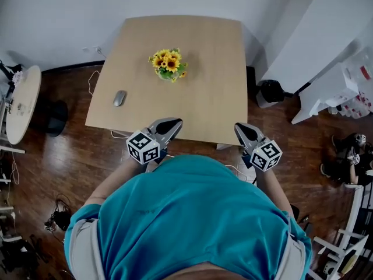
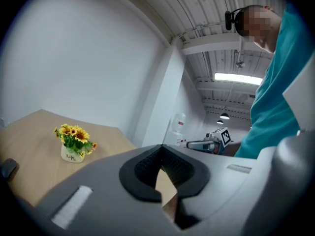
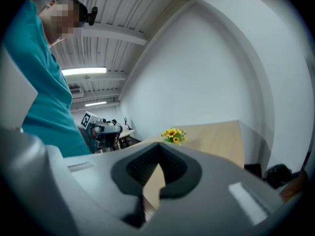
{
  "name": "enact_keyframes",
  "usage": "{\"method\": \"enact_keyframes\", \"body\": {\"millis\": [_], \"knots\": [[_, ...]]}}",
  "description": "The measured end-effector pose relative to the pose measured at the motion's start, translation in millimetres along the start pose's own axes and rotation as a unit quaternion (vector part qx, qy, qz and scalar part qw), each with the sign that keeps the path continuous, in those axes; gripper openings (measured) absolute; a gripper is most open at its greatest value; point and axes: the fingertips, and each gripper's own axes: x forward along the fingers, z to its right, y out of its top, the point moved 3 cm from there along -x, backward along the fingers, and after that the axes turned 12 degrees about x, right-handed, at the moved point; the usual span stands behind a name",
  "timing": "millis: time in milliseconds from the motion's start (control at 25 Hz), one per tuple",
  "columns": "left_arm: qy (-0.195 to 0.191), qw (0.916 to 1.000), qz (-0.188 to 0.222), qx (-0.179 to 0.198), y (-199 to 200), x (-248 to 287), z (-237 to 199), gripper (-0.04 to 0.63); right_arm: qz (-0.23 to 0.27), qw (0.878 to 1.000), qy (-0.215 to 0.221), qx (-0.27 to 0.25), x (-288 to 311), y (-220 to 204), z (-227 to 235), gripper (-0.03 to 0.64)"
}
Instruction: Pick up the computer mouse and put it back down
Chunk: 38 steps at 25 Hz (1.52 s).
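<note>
Grey computer mouse [image 1: 119,98] lies on the bench [image 1: 204,69], ahead and left of the left gripper [image 1: 172,123], its long axis running away from the person; the right gripper [image 1: 240,128] is farther off. In the left gripper view the jaws are together on nothing, and the mouse sits at the far left edge. In the right gripper view the jaws are likewise together and empty, with no mouse in sight.

Table [image 1: 204,69], centre-top of head view: pale wood-look top, smooth, matt. Floor [image 1: 52,168] around it: dark wood planks w/ glossy sheen. Computer mouse [image 1: 119,98], left part of tabletop: grey, smooth, slight shine, prob. plastic. Flower pot [image 2: 72,154], left in left gripper view: white, glossy, ceramic-looking. Left gripper [image 1: 173,122] & right gripper [image 1: 239,127]: grey shells, smooth matt plastic. Pads [image 2: 147,165]: black, finely ribbed, rubbery-looking. Shirt [image 1: 192,214], bottom of head view: teal cloth, matt.
</note>
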Motion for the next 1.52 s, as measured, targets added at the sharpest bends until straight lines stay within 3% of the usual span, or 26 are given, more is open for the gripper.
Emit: {"method": "enact_keyframes", "body": {"millis": [400,760,1000,1280,1520], "knots": [[0.013,0.9998,0.013,-0.005,-2.3,-29.7,-31.0,0.003,-0.006,1.000,0.001,-0.004,36.5,1.4,-11.2,0.002],[0.003,0.9998,0.022,0.003,0.1,-138.3,-149.4,0.003,-0.012,1.000,-0.007,-0.017,175.0,2.7,-96.1,0.002],[-0.016,0.9998,-0.008,-0.008,-21.8,-202.6,-219.0,0.004,-0.020,0.999,-0.022,-0.026,252.7,-3.9,-146.0,0.002],[-0.028,0.9994,-0.013,-0.014,-27.9,-213.9,-239.3,0.005,-0.026,0.999,-0.027,-0.016,277.3,-13.8,-163.1,0.002],[0.000,0.9994,-0.024,-0.025,-31.3,-200.8,-235.4,0.005,-0.020,1.000,0.001,-0.016,277.1,-9.8,-151.5,0.002]]}}
